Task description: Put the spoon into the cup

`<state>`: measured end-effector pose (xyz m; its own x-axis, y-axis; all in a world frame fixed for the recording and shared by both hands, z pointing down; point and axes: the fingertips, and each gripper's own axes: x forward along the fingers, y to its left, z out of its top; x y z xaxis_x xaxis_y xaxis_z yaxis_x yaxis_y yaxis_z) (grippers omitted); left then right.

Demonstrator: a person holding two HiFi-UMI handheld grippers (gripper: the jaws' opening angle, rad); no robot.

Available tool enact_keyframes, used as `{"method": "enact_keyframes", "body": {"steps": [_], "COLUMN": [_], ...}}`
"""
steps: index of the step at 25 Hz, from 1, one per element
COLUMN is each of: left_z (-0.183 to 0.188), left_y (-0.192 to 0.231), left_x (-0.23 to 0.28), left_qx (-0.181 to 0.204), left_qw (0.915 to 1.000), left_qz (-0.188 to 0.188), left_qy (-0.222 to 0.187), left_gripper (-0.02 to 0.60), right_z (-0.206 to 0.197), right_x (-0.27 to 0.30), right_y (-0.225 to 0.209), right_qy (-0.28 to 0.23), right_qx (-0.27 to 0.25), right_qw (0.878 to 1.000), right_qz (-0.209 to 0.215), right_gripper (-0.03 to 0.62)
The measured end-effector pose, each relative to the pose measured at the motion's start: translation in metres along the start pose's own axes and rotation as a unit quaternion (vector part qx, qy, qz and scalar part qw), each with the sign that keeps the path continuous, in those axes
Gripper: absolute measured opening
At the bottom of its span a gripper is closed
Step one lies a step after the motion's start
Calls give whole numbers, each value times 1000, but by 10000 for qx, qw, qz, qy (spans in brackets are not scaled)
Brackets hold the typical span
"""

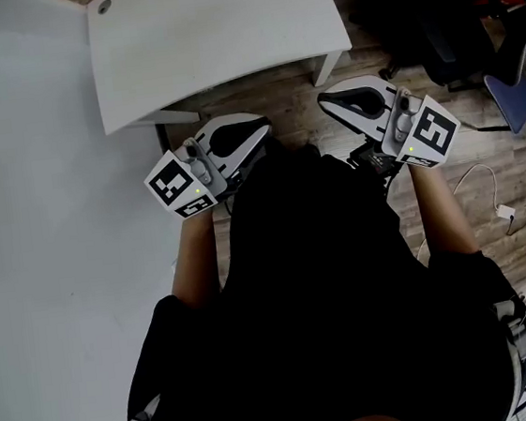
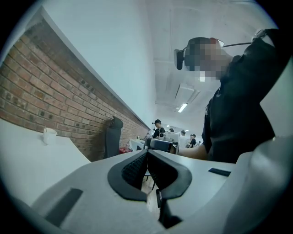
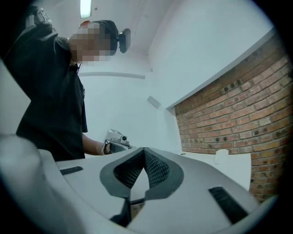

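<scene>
No spoon shows in any view. A small white cup (image 2: 49, 135) stands on the white table far to the left in the left gripper view; the white cup (image 3: 221, 156) also shows at the right of the right gripper view, in front of the brick wall. In the head view I hold both grippers close to my body, below the table's near edge. My left gripper (image 1: 259, 130) and right gripper (image 1: 326, 101) point toward each other. Both are shut and empty, with the left gripper's pads (image 2: 147, 153) and the right gripper's pads (image 3: 144, 151) meeting at the tips.
The white table (image 1: 214, 31) lies ahead, with a round hole near its far left corner. Wooden floor shows beneath it. Dark bags and a chair base (image 1: 450, 32) stand at the right, with a white cable (image 1: 488, 193) on the floor. An office chair (image 2: 113, 137) stands by the brick wall.
</scene>
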<state>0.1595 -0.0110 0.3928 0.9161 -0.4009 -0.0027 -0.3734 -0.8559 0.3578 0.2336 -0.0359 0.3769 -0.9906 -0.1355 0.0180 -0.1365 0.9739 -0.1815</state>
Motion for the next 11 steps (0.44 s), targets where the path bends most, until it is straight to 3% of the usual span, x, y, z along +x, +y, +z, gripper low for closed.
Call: {"method": "enact_keyframes", "body": {"steps": [5, 11], "left_z": [16, 24], "left_y": [-4, -3], "left_x": [-6, -7], "left_qx": [327, 363], "left_qw": [9994, 9993], "left_qz": [35, 113], "left_qy": [61, 14], "left_gripper": [17, 17], "right_z": [5, 7], "right_x": [-6, -8], "right_y": [4, 4], "right_qy": [-30, -28], "right_qx": [-144, -179], "right_qw": [9999, 9998], "right_qz": [-54, -29], "right_gripper": [6, 6]}}
